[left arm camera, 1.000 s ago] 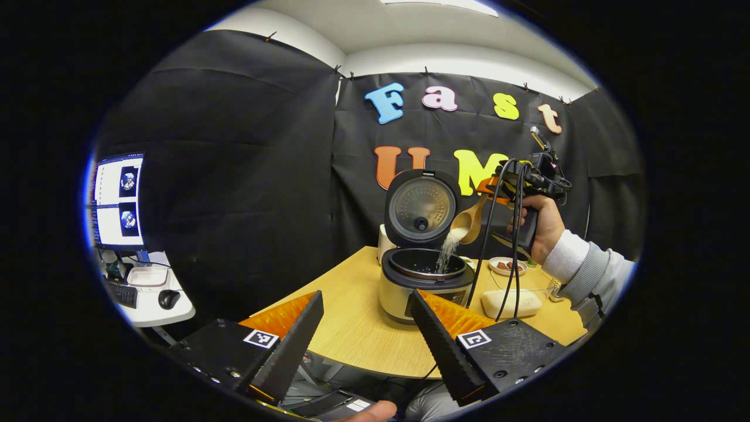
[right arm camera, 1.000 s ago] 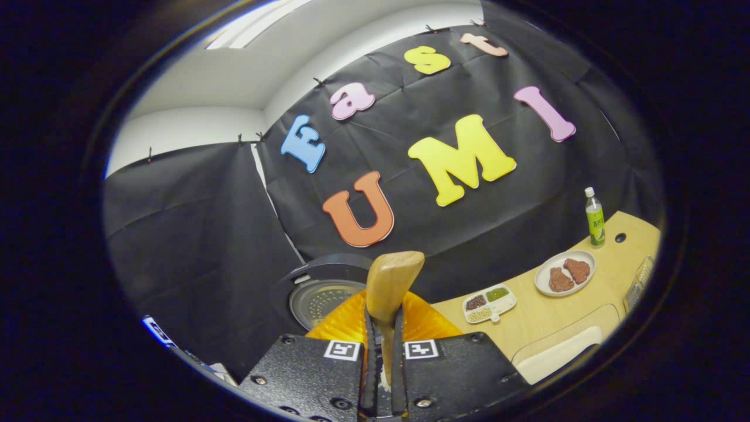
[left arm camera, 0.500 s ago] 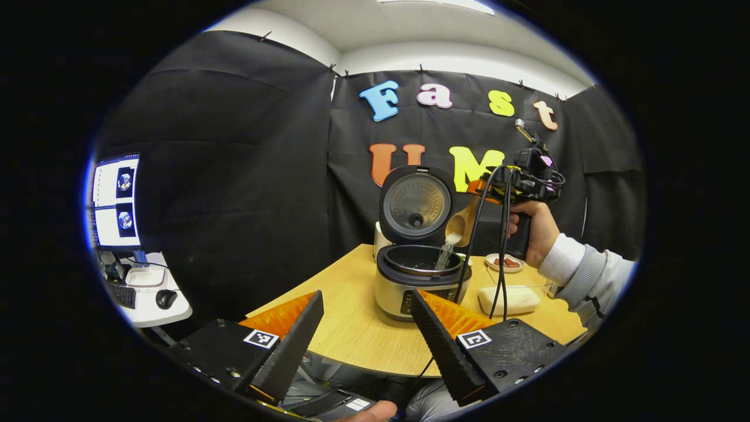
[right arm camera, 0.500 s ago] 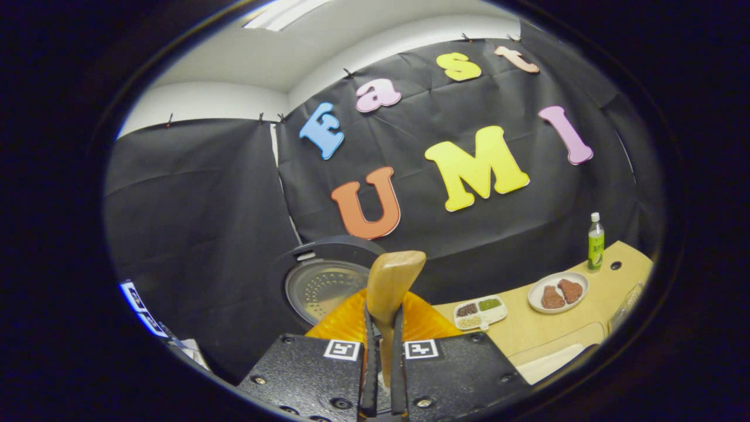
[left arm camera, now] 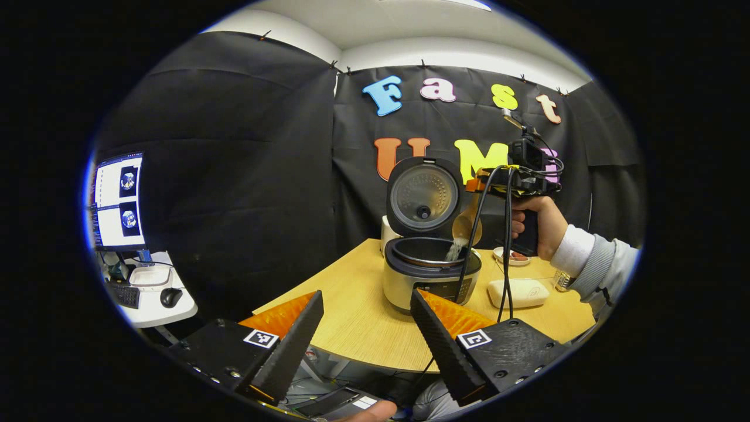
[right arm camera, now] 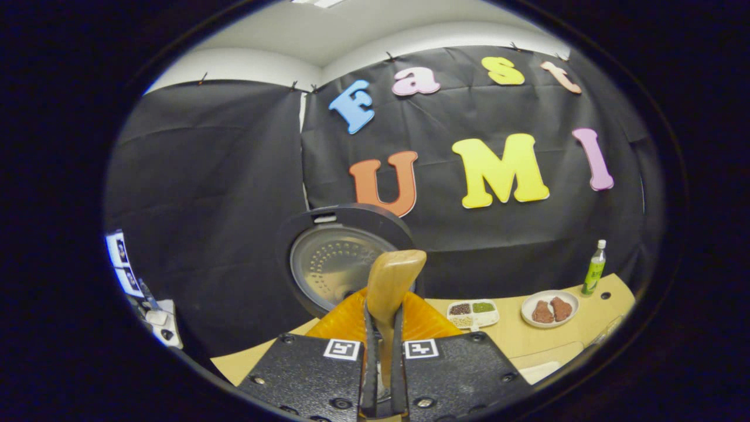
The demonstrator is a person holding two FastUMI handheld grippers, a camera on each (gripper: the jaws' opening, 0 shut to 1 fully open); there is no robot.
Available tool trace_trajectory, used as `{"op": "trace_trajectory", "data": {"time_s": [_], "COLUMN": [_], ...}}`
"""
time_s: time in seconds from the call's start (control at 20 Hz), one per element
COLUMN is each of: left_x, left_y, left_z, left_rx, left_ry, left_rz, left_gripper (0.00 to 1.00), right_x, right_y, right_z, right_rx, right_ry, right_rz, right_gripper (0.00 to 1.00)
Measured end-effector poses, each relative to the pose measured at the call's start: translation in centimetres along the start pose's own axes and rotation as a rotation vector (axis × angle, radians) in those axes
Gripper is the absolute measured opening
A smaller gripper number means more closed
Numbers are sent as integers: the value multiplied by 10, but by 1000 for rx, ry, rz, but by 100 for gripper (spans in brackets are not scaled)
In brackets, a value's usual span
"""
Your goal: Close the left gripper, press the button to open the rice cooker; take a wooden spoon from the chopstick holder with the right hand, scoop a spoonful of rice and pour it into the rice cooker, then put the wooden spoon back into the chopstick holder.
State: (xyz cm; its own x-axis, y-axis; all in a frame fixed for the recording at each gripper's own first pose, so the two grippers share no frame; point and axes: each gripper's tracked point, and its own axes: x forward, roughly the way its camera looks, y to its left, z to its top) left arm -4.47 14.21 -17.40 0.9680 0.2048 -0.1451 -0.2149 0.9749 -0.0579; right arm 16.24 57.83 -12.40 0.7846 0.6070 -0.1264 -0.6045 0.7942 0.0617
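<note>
Smooth wooden spoon (right arm camera: 391, 280), glossy metal-lined rice cooker lid (left arm camera: 423, 196), matt wood-grain table (left arm camera: 357, 316)

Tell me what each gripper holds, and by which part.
Right gripper: wooden spoon, clamped by its handle. Left gripper: open, holding nothing.

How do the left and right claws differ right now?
The left claw is open and holds nothing; the right claw is shut on the spoon. The left claw sits low at the table edge; the right claw is raised over the open cooker, tipping rice in. Both face the cooker.
</note>
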Motion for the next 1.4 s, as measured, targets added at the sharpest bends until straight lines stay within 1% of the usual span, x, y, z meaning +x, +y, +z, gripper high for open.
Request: {"op": "trace_trajectory", "data": {"time_s": [0.15,0.25,0.35,0.45,0.55,0.75,0.9,1.05,1.4], "left_x": [1,2,1,0,1,2,1,0,1], "left_y": [-2,-1,-6,-8,-8,-9,-11,-14,-22], "left_z": [-2,-6,-8,-9,-10,-8,-7,-6,3], "left_rx": [-3,11,30,37,28,3,-6,-12,-19], "left_ry": [3,9,14,15,9,4,9,8,-7], "left_rz": [0,17,16,9,5,-2,-6,-10,-26], "left_gripper": [96,95,95,95,95,95,95,96,95], "right_x": [-5,-10,-12,-14,-16,-32,-45,-58,-98], "right_y": [18,24,33,38,39,37,17,-15,-110], "right_z": [3,1,4,-1,6,29,51,75,107], "right_rx": [-140,-265,-391,-472,-512,-507,-450,-404,-271], "right_ry": [-7,-1,-20,-24,-44,-101,-119,-143,-153], "right_rz": [28,11,-5,-6,-7,-28,-50,-97,-217], "right_gripper": [14,14,14,14,14,14,14,14,14]}}
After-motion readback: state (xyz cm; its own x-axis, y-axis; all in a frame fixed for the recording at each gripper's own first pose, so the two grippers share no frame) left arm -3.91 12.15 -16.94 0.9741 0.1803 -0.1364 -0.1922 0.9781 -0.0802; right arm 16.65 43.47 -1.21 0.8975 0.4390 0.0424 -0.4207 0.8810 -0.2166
